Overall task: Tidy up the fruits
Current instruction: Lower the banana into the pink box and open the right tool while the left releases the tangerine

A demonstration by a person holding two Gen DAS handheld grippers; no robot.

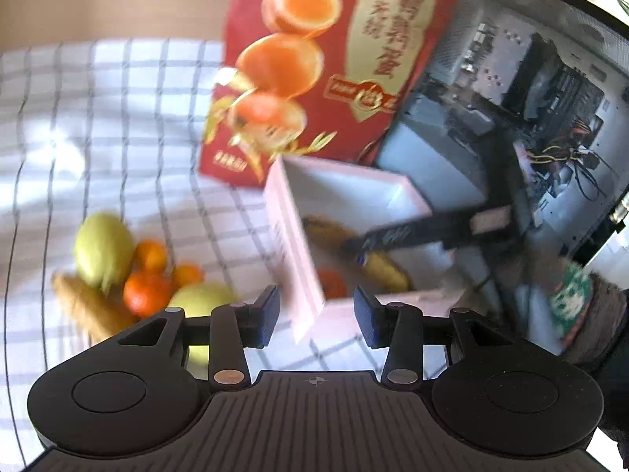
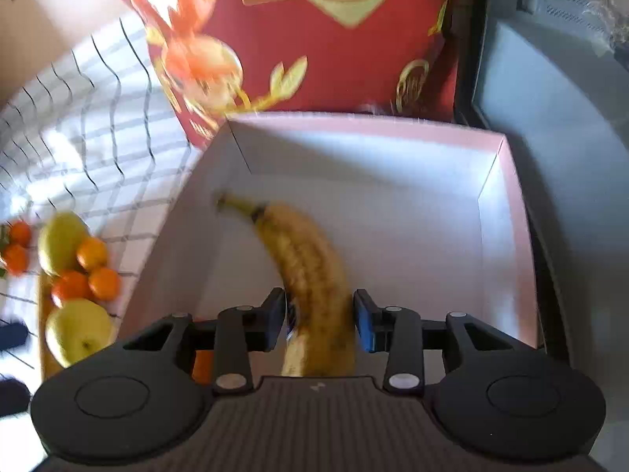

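A pink box (image 2: 507, 212) with a white inside stands on the checked cloth. In the right wrist view my right gripper (image 2: 319, 320) has its pads close on both sides of a spotted banana (image 2: 310, 271), held over the box. In the left wrist view my left gripper (image 1: 316, 316) is open and empty, near the box's front corner (image 1: 298, 275). There the right gripper (image 1: 393, 236) reaches into the box with the banana (image 1: 385, 267), and a tangerine (image 1: 332, 283) lies inside. A pile of green apples (image 1: 103, 249), tangerines (image 1: 147, 293) and another banana (image 1: 84, 306) lies left of the box.
A tall red gift box (image 1: 314, 67) stands behind the pink box. An open computer case (image 1: 511, 118) stands to its right. The fruit pile also shows in the right wrist view (image 2: 74, 275). A checked cloth (image 1: 118, 118) covers the table.
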